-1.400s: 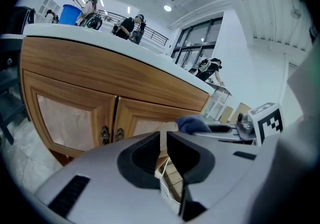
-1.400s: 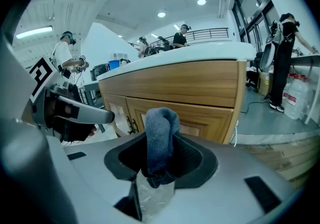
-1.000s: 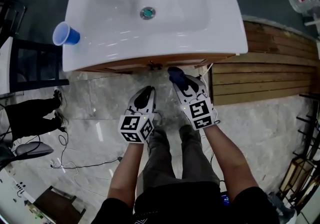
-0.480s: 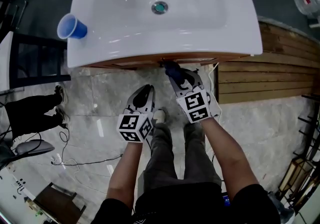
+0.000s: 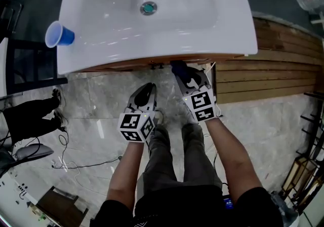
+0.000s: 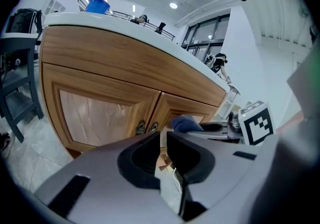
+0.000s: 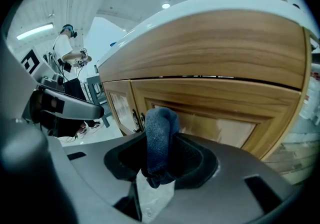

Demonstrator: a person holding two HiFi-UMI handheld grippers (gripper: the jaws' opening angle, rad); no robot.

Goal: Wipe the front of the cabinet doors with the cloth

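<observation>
- A wooden cabinet (image 7: 215, 63) is topped by a white basin (image 5: 238, 38) and is seen from above in the head view.
- Two cabinet doors with pale inset panels are shown: the left door (image 6: 95, 113) in the left gripper view and the right door (image 7: 225, 130) in the right gripper view. They are met at a centre seam, where a pair of small dark knobs (image 6: 146, 127) is fixed.
- The right gripper (image 7: 160, 150) is held up under the basin's front rim, and its jaws are clamped on the cloth (image 7: 160, 135).
- The left gripper (image 6: 163, 140) is held lower and back from the doors. Its jaws are drawn almost together — only a thin slit is left, and nothing is caught in it.
- The cloth is seen as dark blue with a nubbly, towel-like weave, doubled over into a thick rounded roll, with a ragged end hung below the jaws.
- Its long axis is laid along the jaws and its folded end is pointed at the right door, just beside the seam — whether the wood is touched cannot be told.
- A blue cup (image 5: 59, 35) is laid on its side at the basin's left edge.
</observation>
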